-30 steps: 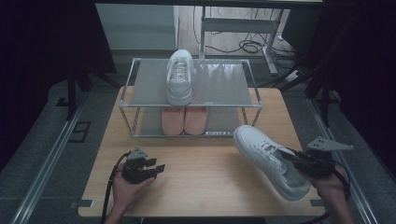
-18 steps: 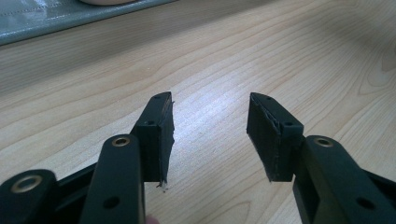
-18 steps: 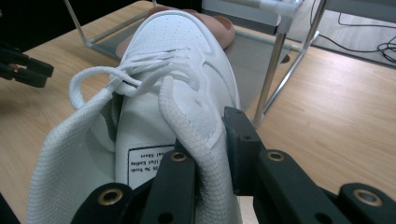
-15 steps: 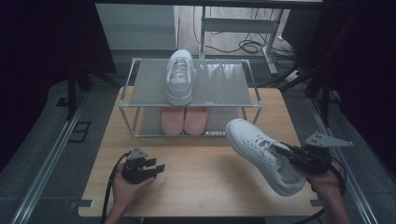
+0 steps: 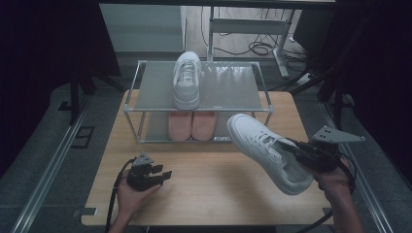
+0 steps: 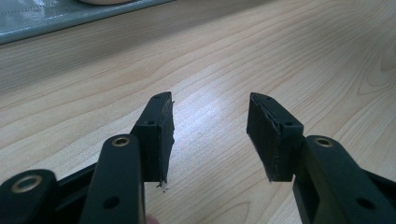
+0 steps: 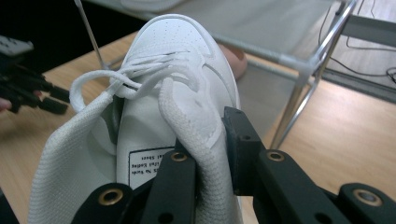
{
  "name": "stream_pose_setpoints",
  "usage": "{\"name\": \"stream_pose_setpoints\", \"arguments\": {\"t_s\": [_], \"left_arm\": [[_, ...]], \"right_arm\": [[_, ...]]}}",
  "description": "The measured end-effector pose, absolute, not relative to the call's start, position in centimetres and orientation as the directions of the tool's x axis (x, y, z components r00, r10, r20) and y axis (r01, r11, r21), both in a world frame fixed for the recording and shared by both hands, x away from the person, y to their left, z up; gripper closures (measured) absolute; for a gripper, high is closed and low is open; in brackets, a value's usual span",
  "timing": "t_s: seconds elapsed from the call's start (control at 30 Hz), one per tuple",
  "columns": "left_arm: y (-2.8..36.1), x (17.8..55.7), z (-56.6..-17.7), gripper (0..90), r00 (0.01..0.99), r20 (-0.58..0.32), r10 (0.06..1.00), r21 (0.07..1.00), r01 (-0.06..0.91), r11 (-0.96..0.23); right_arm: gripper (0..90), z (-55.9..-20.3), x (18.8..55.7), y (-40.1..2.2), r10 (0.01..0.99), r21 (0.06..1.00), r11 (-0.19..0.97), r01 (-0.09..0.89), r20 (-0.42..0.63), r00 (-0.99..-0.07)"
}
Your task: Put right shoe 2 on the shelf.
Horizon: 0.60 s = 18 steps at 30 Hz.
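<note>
R gripper (image 5: pixel 302 154) | lifted white sneaker (image 5: pixel 268 151) higher, closer to rack (image 5: pixel 262 92)

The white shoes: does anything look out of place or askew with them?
Yes. One white shoe stands alone on the rack's top shelf. Its partner is off the rack, tilted, pinched by its collar in the right claw. The pink pair sits neatly below.

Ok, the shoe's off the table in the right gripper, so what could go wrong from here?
The right gripper pinches only the collar wall of the white sneaker, so the long toe end could sag or twist loose. The toe hangs close to the rack, and could clip its front rail on the way in. The loose lace loop could snag on a rack post. The sneaker on the top shelf leaves room only beside it.
</note>
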<state>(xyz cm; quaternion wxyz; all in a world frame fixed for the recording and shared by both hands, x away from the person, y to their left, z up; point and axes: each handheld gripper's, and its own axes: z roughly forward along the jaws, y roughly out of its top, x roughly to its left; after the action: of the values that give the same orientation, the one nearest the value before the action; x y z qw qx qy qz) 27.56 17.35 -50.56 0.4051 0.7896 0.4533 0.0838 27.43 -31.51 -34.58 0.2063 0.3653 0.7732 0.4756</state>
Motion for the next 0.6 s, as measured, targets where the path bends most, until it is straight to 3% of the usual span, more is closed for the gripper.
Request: {"name": "stream_pose_setpoints", "arguments": {"t_s": [0.6], "left_arm": [[17.5, 27.6, -50.5, 52.1, 0.576, -0.234, 0.784, 0.73, 0.636, -0.25]], "right_arm": [[81.6, -30.8, 31.2, -28.4, 0.764, 0.913, 0.222, 0.343, 0.056, -0.642]]}}
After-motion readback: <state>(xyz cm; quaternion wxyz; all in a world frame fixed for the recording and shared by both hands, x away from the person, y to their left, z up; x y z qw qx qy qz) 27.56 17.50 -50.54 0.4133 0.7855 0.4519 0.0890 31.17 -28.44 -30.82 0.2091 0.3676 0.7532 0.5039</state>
